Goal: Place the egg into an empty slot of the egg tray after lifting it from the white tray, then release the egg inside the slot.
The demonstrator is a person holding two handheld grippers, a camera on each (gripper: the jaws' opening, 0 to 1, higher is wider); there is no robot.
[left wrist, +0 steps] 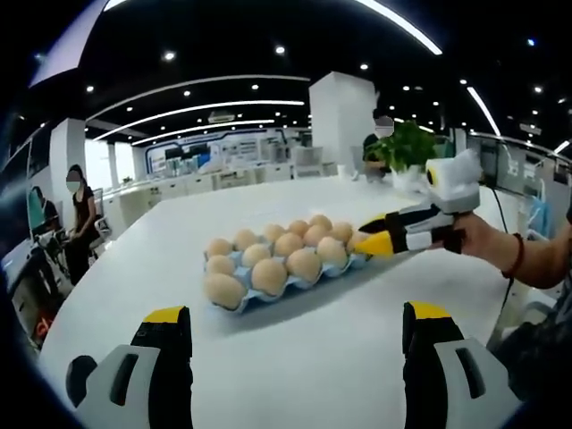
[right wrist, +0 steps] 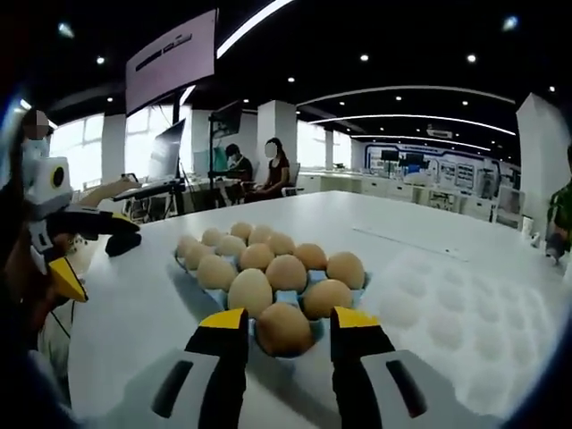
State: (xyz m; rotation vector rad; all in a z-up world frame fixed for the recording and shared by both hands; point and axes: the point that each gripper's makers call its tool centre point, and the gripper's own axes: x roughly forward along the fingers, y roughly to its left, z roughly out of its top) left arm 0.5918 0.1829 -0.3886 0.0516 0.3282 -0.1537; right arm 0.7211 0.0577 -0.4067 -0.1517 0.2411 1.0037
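Between the yellow tips of the right claw (right wrist: 285,320) sits the egg (right wrist: 284,329), flanked by both; whether they press it I cannot tell. It lies at 12 o'clock from the claw, already over the near corner slot of the blue egg tray (right wrist: 357,288), so the release probably needs little travel. White tray (right wrist: 442,308) lies at 2 o'clock. Left claw (left wrist: 296,323) hangs released, well apart from the egg tray (left wrist: 259,299) on the table (left wrist: 322,366).
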